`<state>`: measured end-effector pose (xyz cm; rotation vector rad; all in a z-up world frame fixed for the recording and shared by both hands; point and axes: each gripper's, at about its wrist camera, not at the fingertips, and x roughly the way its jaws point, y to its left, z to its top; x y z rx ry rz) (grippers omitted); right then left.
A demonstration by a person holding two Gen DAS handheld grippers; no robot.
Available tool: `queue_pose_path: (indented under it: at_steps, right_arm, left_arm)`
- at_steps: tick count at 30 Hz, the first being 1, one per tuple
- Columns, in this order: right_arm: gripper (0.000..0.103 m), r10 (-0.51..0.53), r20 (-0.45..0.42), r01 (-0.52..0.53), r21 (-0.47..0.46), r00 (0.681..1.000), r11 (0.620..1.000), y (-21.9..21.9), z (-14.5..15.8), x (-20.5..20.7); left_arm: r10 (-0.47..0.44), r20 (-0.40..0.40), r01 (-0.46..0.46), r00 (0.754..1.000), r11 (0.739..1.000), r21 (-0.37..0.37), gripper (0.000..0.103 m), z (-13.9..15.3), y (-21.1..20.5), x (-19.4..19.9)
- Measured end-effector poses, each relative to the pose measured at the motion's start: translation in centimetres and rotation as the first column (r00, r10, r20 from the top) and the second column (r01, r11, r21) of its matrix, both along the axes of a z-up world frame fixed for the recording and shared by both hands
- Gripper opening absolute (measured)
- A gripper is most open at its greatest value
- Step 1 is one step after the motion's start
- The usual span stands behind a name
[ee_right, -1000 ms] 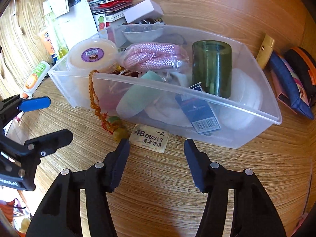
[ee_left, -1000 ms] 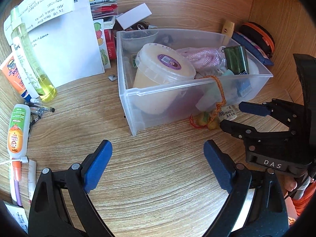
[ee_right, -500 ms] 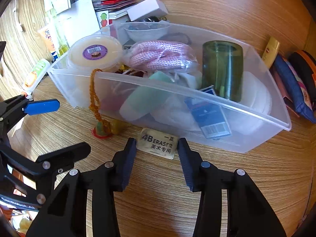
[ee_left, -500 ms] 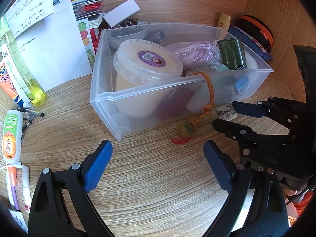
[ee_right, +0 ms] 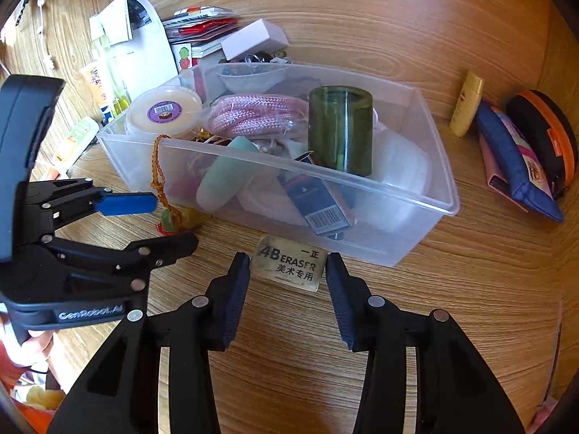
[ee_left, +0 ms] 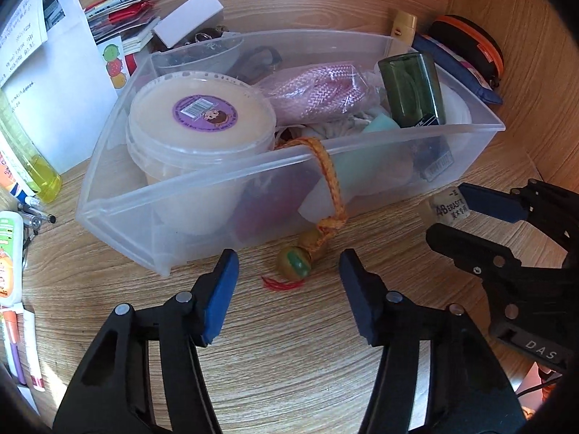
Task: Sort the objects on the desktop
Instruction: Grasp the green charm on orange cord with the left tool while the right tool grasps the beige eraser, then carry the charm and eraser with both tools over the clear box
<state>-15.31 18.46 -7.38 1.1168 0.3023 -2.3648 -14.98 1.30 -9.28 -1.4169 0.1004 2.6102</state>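
A: Where is the eraser [ee_right: 289, 264] lying?

B: It is lying flat on the worktop [ee_right: 452, 307], just in front of the bin [ee_right: 398, 184]. The right gripper [ee_right: 287, 285] is reaching around it, one finger at each end. The fingers are standing narrow, but I cannot tell if they are pressing on it.

A: And the left gripper [ee_left: 287, 291]?

B: Its fingers have just been closing and are now standing about half open. The bead charm [ee_left: 295, 262] is lying between the tips, and they are not touching it. Its orange cord [ee_left: 329, 177] is hanging over the front wall of the bin.

A: What is sitting inside the bin?

B: A tub [ee_left: 199, 126], a pink rope [ee_left: 318, 90] and a green jar [ee_left: 410, 88].
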Motion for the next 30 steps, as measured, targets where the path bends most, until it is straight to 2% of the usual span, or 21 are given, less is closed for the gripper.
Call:
queue_pose_path:
  at_steps: [3,5,6,9,14,19,30]
  right_arm:
    - [0.04,0.006,-0.006,-0.006,-0.011,1.0,1.0,0.5,0.1,-0.2]
    - [0.04,0.008,-0.01,-0.008,-0.017,1.0,1.0,0.7,0.2,-0.3]
    - [0.04,0.007,-0.012,-0.007,-0.02,1.0,1.0,0.7,0.3,-0.3]
    - [0.04,-0.002,-0.015,0.002,-0.036,1.0,0.999,1.1,0.6,-0.2]
    - [0.04,-0.022,-0.035,0.02,-0.062,0.999,0.998,2.0,1.4,0.2]
    - [0.04,-0.042,-0.051,0.037,-0.095,0.998,0.995,2.7,2.5,0.1]
    - [0.04,-0.09,-0.105,0.073,-0.15,0.99,0.986,4.2,5.2,-0.2]
  left_arm:
    - [0.011,-0.014,-0.012,1.0,1.0,-0.023,0.049,-0.1,0.6,0.0]
    - [0.016,-0.018,-0.017,1.0,1.0,-0.019,0.031,0.0,0.8,0.0]
    - [0.023,-0.02,-0.023,1.0,1.0,-0.019,0.029,0.0,0.9,0.0]
    - [0.014,-0.021,-0.014,1.0,1.0,-0.024,0.029,0.0,1.3,0.1]
    - [-0.006,-0.007,0.007,1.0,0.999,0.043,0.029,0.8,0.7,1.0]
    - [0.021,-0.058,-0.016,0.998,0.996,0.089,0.029,3.2,0.0,2.1]
    - [0.042,-0.174,-0.022,0.984,0.993,0.112,0.029,7.4,-1.1,2.4]
